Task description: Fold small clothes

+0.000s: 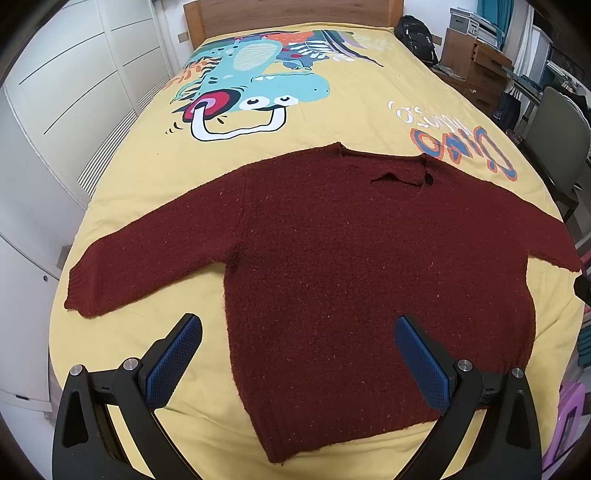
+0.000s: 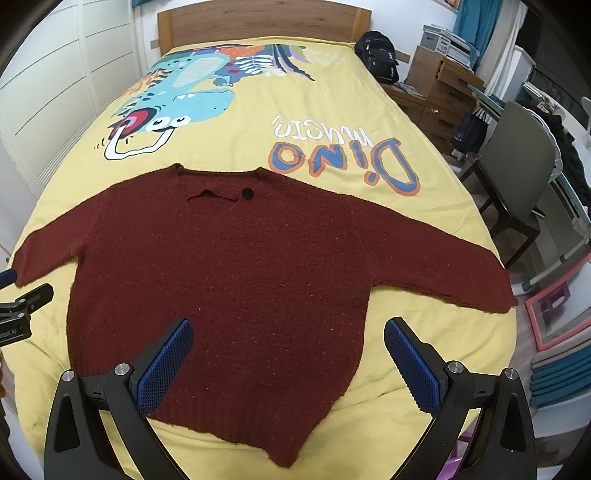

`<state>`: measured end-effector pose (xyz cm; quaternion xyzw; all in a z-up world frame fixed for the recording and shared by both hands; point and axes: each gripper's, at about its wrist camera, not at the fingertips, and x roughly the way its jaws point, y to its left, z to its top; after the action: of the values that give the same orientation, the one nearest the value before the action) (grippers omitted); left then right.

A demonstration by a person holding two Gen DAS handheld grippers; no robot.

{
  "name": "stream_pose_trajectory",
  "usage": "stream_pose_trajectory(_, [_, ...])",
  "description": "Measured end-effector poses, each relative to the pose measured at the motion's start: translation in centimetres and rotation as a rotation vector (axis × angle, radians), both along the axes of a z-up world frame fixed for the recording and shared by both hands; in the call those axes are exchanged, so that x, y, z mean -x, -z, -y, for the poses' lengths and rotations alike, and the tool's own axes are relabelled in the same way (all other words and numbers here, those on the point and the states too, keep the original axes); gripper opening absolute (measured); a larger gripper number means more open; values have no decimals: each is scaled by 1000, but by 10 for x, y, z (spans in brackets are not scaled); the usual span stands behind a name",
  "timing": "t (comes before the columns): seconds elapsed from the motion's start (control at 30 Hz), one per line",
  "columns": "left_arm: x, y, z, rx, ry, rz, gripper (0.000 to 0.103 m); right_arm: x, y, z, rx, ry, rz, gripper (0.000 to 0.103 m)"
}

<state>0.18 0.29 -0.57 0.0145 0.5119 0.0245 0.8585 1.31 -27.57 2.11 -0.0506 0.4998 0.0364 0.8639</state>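
Observation:
A dark red knitted sweater (image 1: pixel 332 251) lies flat on the yellow bedspread (image 1: pixel 332 122), sleeves spread to both sides, neck toward the headboard. It also shows in the right wrist view (image 2: pixel 240 266). My left gripper (image 1: pixel 297 354) is open and empty, hovering over the sweater's lower left hem. My right gripper (image 2: pixel 288 362) is open and empty, hovering over the lower right hem. The left gripper's tip (image 2: pixel 26 299) shows at the left edge of the right wrist view, near the left cuff.
The bedspread (image 2: pixel 332 122) has a dinosaur print and "Dino music" lettering. A wooden headboard (image 2: pixel 258 22) is at the far end. White wardrobe (image 1: pixel 62 96) on the left. A chair (image 2: pixel 517 177), desk and backpack (image 2: pixel 380 55) stand on the right.

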Motion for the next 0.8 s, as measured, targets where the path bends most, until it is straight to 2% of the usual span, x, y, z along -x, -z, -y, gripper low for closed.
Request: stream_pose_trajectory(0.8, [-2,5,0,-18,2,-12,102,-1,4,2,5,-2,-14,103])
